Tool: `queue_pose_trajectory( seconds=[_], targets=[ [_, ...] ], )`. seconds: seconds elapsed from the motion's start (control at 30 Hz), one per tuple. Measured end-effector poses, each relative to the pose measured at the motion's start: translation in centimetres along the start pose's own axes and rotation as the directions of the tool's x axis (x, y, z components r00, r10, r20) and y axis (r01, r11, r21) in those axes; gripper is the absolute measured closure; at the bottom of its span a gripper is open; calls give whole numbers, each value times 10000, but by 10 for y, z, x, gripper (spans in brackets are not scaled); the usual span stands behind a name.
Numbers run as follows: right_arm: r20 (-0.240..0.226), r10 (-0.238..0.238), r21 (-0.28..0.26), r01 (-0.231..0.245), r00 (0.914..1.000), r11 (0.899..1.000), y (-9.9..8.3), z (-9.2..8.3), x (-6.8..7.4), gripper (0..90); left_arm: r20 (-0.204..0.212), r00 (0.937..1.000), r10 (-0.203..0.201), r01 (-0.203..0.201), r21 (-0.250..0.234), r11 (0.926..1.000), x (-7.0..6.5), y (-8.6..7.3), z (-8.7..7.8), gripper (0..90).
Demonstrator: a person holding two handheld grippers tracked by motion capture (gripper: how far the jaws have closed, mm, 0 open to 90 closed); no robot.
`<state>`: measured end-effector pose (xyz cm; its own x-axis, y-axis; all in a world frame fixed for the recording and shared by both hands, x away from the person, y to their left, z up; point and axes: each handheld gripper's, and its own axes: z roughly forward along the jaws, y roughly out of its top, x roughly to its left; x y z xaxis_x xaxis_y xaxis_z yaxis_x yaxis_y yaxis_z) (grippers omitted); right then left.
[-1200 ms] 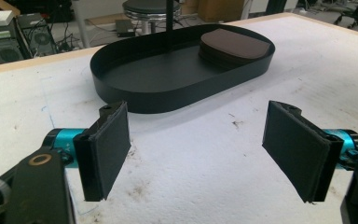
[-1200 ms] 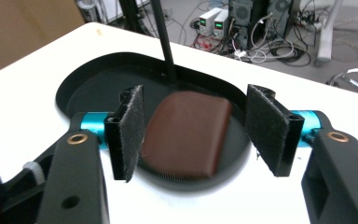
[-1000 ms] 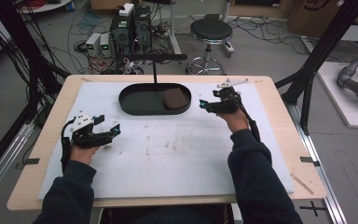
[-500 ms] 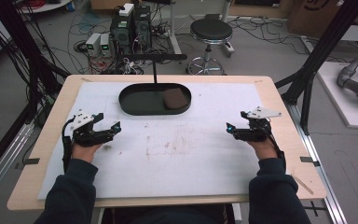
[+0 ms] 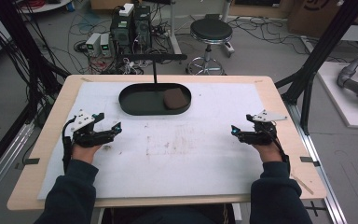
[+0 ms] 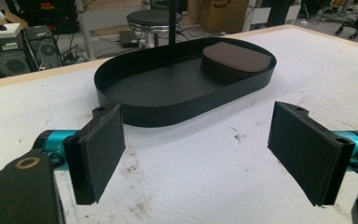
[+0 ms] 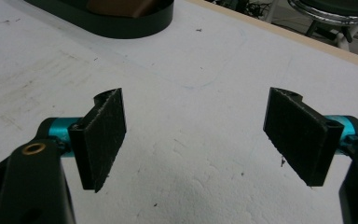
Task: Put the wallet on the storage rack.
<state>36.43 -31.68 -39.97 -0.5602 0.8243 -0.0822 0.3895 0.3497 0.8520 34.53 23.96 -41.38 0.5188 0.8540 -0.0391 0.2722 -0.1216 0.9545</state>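
A black oval tray (image 5: 140,106) (image 6: 168,105) sits at the far middle of the white mat, with a brown round pad (image 5: 176,98) (image 6: 237,58) lying in its right end. A thin black post (image 5: 154,71) rises behind the tray. My left gripper (image 5: 115,128) (image 6: 196,154) rests low at the mat's left side, open, nothing between its pads, pointing toward the tray. My right gripper (image 5: 235,131) (image 7: 193,140) rests at the mat's right side, open and empty, over bare mat. The tray's corner (image 7: 135,23) is far up-left in the right gripper view.
The white mat (image 5: 177,144) covers a wooden table (image 5: 284,107) and carries brown stains at its middle. Behind the table stand a stool (image 5: 210,32), computer boxes (image 5: 130,23) and loose cables. Black frame posts (image 5: 317,51) flank the table.
My right gripper has drawn back from beside the tray's right end to the mat's right side and come to rest there. The left gripper has stayed put.
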Motion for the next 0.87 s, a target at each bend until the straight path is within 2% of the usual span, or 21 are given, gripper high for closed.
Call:
queue_pose_trajectory(
  seconds=[0.03,0.17,0.87],
  targets=[
    [57,-121,-64,121,9999,9999,0,0,0,215,-3,10000,15,-15,34,10000,0,0,0,186],
    [87,-67,50,67,9999,10000,0,0,0,215,40,10000,5,-5,159,9999,0,-1,1,188],
    [155,-44,9,43,9999,10000,-1,2,-2,216,43,9999,-132,131,125,9998,2,-2,3,188]
  ],
)
